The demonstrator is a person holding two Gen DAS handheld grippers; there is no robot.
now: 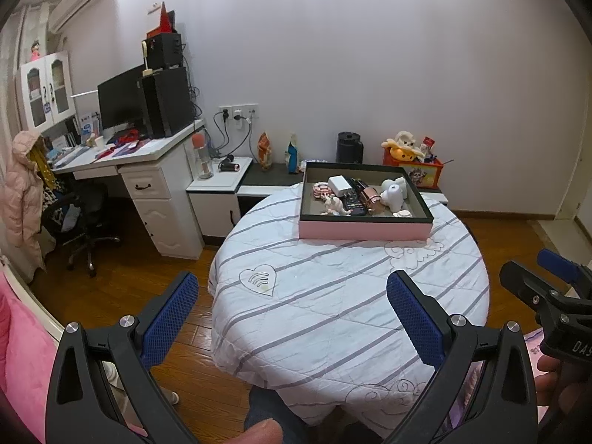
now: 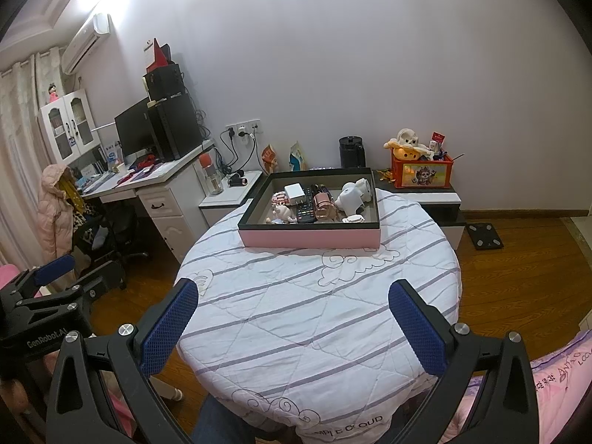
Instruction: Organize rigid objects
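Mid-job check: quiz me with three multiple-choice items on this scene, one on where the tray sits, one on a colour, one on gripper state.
1. The tray sits:
A. far side of the round table
B. on the floor
C. on the desk

2. The tray's outer wall is:
A. green
B. pink
C. yellow

3. The left gripper and right gripper are:
A. both shut
B. one holding the remote
C. both open, empty

Answers: 1 A, it rests on the striped cloth; 2 B, pink front face; 3 C, pads stand wide apart.

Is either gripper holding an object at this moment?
No: the left gripper and right gripper both hang open and empty over the table.
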